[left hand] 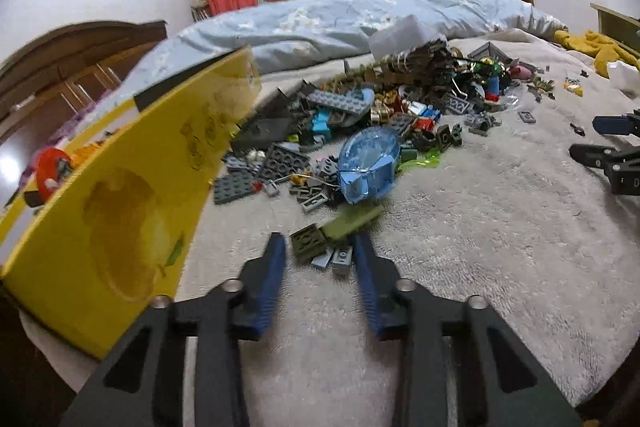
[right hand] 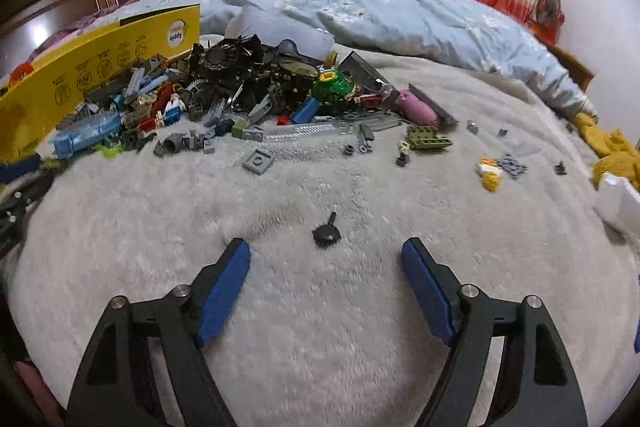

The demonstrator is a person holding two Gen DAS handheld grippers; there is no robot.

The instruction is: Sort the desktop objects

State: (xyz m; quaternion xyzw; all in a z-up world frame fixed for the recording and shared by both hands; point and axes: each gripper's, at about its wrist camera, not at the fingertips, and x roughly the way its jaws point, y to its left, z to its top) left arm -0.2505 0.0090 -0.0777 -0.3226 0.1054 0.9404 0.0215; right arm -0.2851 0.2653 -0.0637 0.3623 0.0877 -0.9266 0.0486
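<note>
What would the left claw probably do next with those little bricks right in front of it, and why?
Probably ease forward a touch and close. The left gripper is open, its blue fingers flanking a dark green square plate and small grey bricks on the fluffy blanket, not yet gripping any.

Two low wrist views across the blanket, sharing the brick pile.

Brick pile on blanket; box left of pile; duvet behind.
</note>
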